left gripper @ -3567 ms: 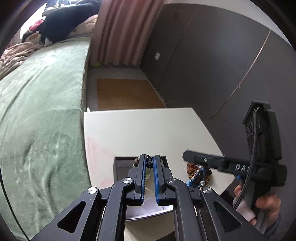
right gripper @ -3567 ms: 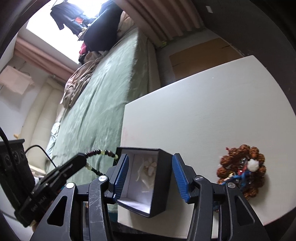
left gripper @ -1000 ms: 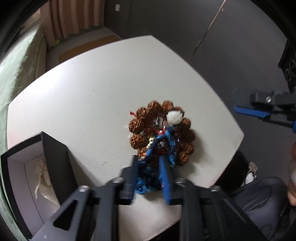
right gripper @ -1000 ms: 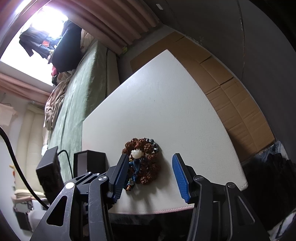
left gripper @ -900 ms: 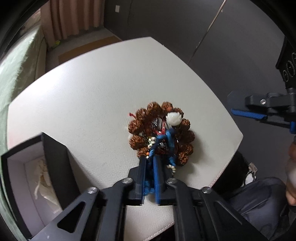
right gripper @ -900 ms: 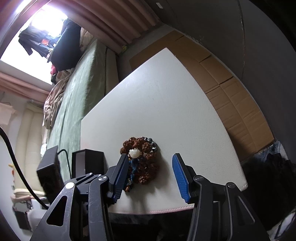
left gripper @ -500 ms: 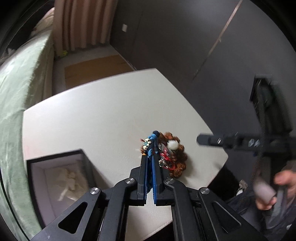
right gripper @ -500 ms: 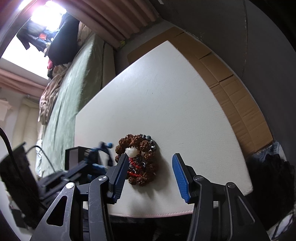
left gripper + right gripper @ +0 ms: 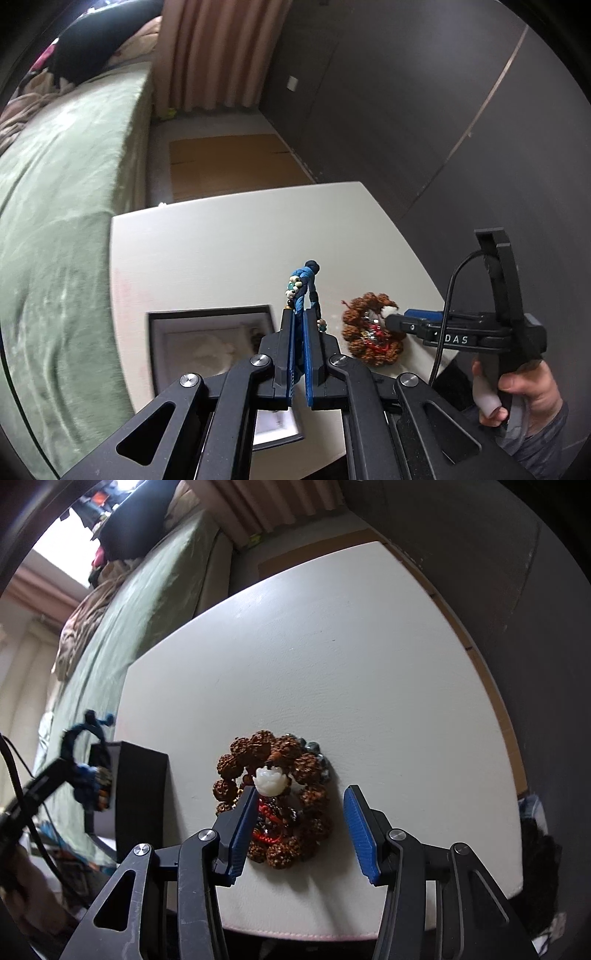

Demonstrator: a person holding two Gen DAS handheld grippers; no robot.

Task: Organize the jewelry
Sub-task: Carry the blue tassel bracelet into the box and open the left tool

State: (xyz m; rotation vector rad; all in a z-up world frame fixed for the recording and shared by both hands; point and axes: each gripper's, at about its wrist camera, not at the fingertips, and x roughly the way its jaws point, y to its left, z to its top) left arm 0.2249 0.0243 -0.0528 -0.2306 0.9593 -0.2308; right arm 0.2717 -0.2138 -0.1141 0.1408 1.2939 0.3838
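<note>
The white table (image 9: 369,657) carries one black jewelry box (image 9: 207,317) with a pale lining, open at the near left, and one coil of brown seed beads (image 9: 273,801) at the near right. The coil is a round heap of rough dark brown beads with a white carved flower bead (image 9: 269,777) on top and red thread in its middle; a few grey beads (image 9: 316,751) show at its far edge. There is one blue cord bracelet (image 9: 303,286), braided, with small white and green beads and a dark knot at its tip. Its long axis stands nearly upright, the knot up, above the right wall of the box. The left gripper (image 9: 300,325) is clenched on its lower part. The right gripper (image 9: 300,808) stands parted over the brown coil, its left pad touching or just above the beads, its right pad apart from them; it grasps nothing.
</note>
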